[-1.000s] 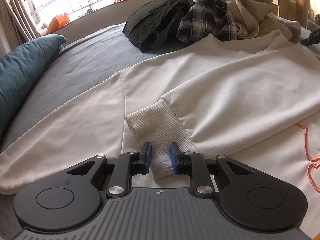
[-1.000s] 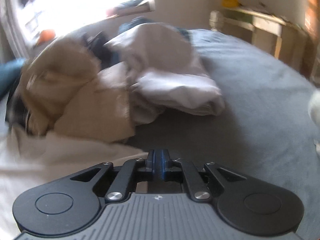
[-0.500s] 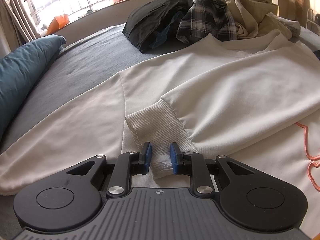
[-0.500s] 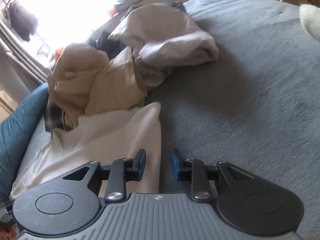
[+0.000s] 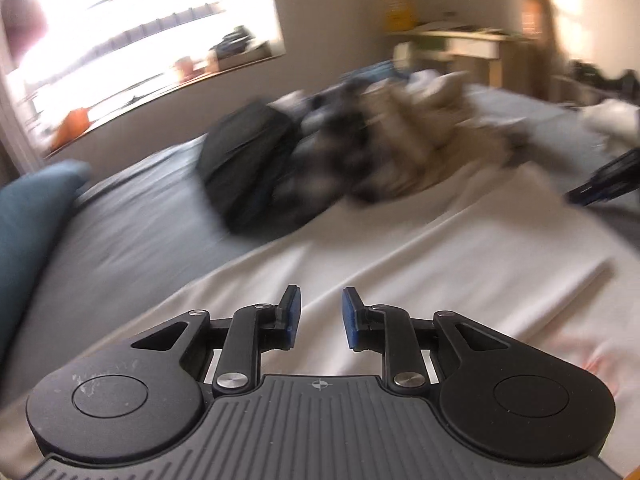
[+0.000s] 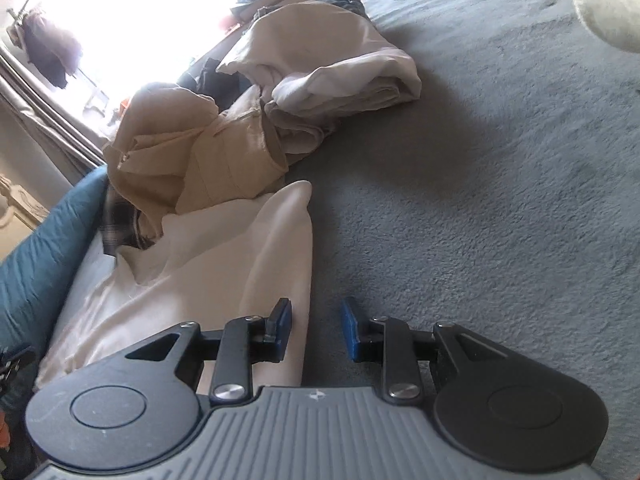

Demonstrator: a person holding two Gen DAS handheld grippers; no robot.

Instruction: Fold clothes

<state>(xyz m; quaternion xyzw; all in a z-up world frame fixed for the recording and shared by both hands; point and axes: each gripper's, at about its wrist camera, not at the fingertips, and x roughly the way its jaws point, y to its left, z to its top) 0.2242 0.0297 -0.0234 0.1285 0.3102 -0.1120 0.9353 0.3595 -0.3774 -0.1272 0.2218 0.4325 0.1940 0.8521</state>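
A white sweatshirt lies spread on the grey bed. In the blurred left wrist view my left gripper hangs above it. Its jaws are opening, with nothing between them and the cloth well below. In the right wrist view the sweatshirt shows its right-hand edge. My right gripper is open low over that edge, its left finger over the white cloth and its right finger over the bare cover. The pads press on nothing. The ribbed cuff is out of sight.
A heap of clothes lies at the far side: a black garment, a plaid one, a beige one and a pale bundle. A teal pillow lies left. Bare grey cover spreads right. A desk stands beyond.
My left gripper let the ribbed cuff out of its pads and rose away from it. My right gripper went from shut to open and came down toward the sweatshirt's edge.
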